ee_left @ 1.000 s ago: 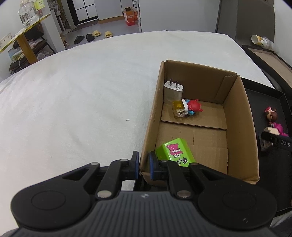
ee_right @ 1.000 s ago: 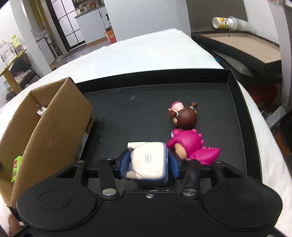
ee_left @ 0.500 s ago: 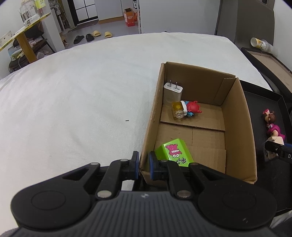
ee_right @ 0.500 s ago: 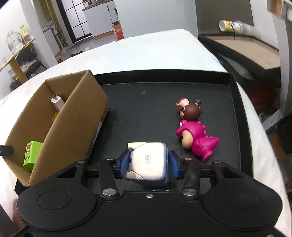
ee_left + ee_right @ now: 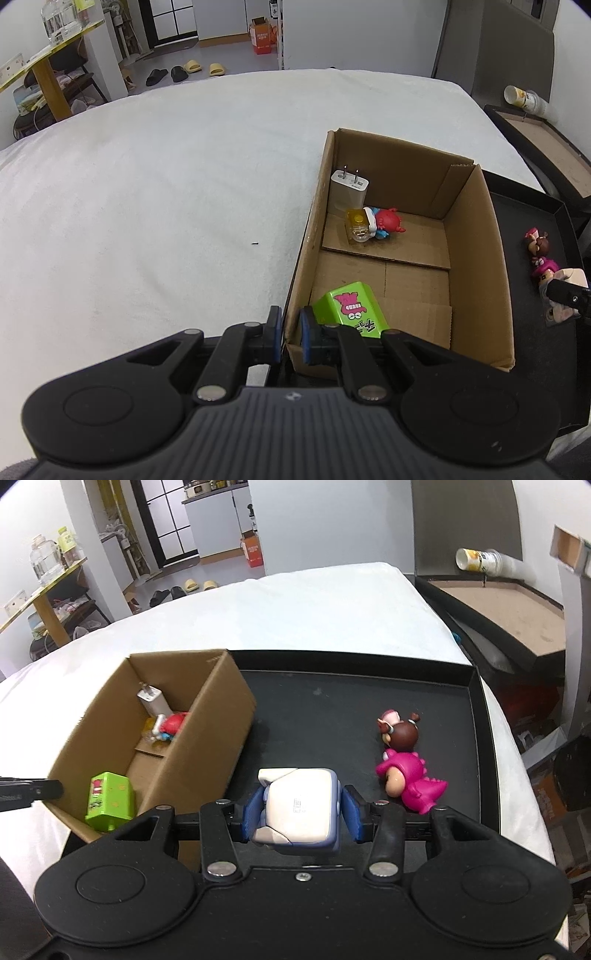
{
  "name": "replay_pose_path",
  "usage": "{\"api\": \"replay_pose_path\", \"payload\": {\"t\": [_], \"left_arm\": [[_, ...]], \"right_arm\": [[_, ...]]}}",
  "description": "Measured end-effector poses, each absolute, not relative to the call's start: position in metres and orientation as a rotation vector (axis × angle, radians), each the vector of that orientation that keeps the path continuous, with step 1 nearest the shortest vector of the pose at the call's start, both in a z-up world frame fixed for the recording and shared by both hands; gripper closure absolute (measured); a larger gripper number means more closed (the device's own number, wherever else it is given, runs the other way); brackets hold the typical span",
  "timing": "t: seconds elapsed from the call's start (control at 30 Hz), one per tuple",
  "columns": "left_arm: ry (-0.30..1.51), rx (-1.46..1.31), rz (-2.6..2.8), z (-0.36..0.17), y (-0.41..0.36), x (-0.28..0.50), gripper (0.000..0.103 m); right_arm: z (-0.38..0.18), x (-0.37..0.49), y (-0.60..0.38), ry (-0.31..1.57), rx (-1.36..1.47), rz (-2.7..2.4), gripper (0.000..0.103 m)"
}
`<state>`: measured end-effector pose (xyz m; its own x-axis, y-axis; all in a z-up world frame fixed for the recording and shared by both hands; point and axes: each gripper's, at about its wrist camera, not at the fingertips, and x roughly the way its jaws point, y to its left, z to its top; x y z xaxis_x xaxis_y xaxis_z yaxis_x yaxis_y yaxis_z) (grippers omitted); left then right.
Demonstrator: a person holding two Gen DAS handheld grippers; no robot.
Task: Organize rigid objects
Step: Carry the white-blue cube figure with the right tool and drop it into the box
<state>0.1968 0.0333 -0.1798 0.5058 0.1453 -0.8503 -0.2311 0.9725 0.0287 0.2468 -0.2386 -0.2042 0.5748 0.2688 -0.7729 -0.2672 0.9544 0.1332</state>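
From my left tongs' camera, the near end of the green box [image 5: 351, 314] is covered by my own finger, and the print on it is too skewed for me to read. The near wall of the cardboard box [image 5: 476, 258] hides behind my tool. At the right edge, the pink figurine [image 5: 543, 266] is half covered by my other tool.

From my right tongs' camera, the small label on the white cube [image 5: 299, 805] is too tiny to read. The box wall hides part of the red toy [image 5: 173, 723] and the yellowish piece beside it.
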Motion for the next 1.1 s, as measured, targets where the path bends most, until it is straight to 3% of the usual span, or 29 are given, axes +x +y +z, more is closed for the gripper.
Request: {"api": "replay_pose_path", "payload": {"t": [1.1], "left_arm": [[0.992,-0.255,0.12,-0.182,0.063,0.189,0.093]], "right_arm": [[-0.145,0.249,-0.142,0.795,-0.139,0.356,0.058]]}}
